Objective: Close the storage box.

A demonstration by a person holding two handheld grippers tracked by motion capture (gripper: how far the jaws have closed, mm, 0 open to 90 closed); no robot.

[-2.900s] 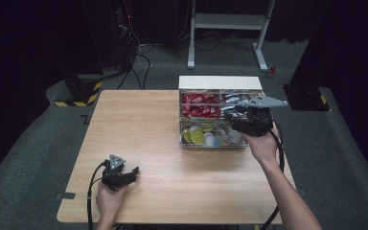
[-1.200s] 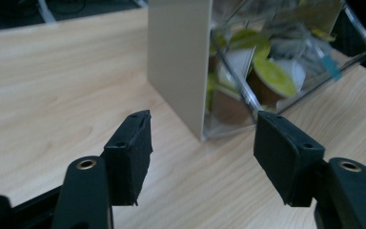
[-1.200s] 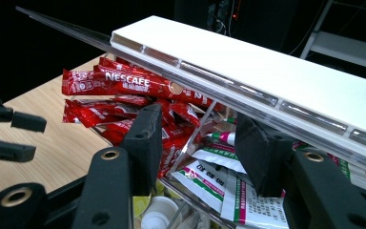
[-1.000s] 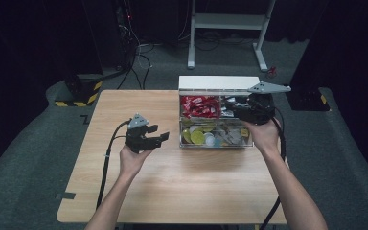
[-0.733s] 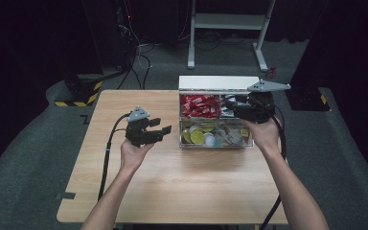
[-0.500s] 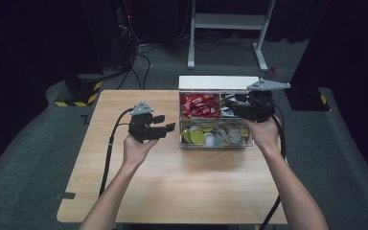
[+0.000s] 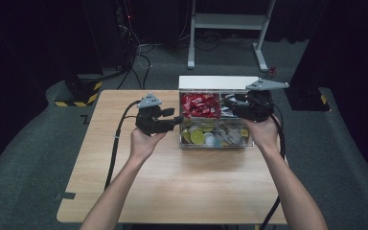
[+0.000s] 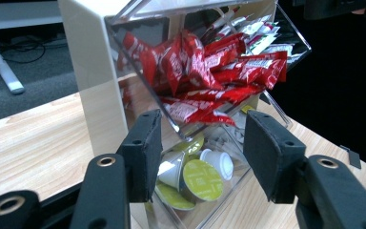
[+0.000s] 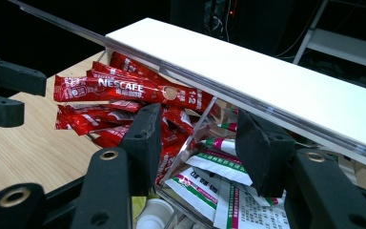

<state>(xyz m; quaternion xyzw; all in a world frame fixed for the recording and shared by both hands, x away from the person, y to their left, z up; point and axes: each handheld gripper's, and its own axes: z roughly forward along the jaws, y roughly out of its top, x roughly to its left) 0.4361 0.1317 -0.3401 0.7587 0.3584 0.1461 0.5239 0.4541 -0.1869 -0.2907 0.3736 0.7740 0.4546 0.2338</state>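
A clear acrylic organizer point(image 7: 215, 143) with a white top point(image 7: 211, 82) stands at the table's far right. Red Nescafé sachets point(image 7: 200, 105) fill its upper left bin, and green-lidded capsules point(image 7: 197, 137) lie below. My left gripper point(image 7: 176, 119) hovers open at the organizer's left side. In the left gripper view the left gripper point(image 8: 202, 124) frames the red sachets point(image 8: 205, 71) and capsules point(image 8: 201, 179). My right gripper point(image 7: 227, 101) is open over the upper right bin. In the right gripper view the right gripper point(image 9: 195, 119) points at red sachets point(image 9: 124, 90) and white-green sachets point(image 9: 219, 186).
The wooden table point(image 7: 172, 182) has bare room in front of and left of the organizer. Behind it stand a white frame point(image 7: 230, 24), floor cables point(image 7: 134, 52) and a yellow-black striped base point(image 7: 79, 93). The other gripper point(image 9: 5, 90) shows at the left of the right gripper view.
My left gripper rose from the table's front left and travelled right and forward to the organizer's left side. The right gripper shifted slightly back over the organizer.
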